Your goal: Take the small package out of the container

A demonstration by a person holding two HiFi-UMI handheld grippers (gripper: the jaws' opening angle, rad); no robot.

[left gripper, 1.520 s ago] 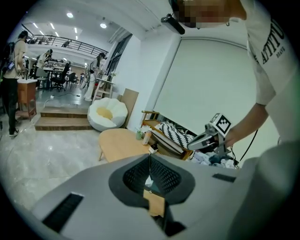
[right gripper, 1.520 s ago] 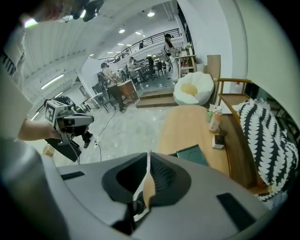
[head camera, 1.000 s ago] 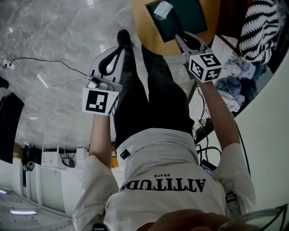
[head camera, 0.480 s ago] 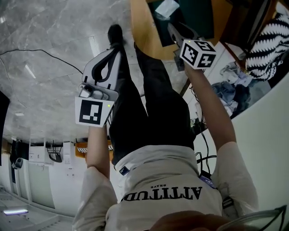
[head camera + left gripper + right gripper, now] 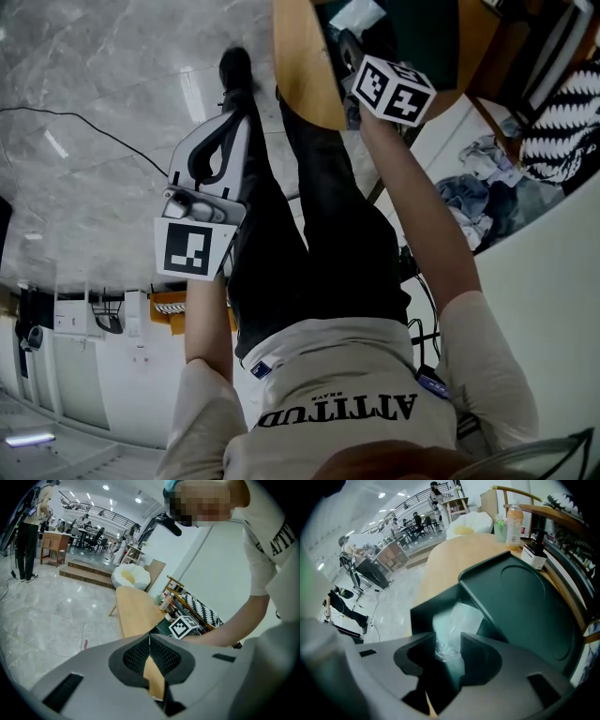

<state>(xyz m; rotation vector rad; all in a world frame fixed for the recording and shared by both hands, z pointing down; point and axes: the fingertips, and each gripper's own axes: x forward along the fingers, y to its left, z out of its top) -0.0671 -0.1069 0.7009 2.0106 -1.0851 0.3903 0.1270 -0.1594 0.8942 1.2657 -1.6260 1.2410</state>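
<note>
white shirt (image 5: 349, 380) — "ATTITUD", seen upside down

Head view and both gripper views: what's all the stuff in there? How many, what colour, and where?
Table: one, light wood, under the tray.
Tray: one, dark green, on the table.
Package: one, clear plastic, in the tray's square compartment.
Bottle: one, orange, at the table's far side.
Bag: one, white, past the table's far end.
Striped cloth: one, black and white, right of the table.
People: several, dark clothes, far across the hall.
Left gripper: one, grey, shut and empty, beside the table.
Right gripper: one, grey, over the tray; jaws just opened wider, package between them, not squeezed.
</note>
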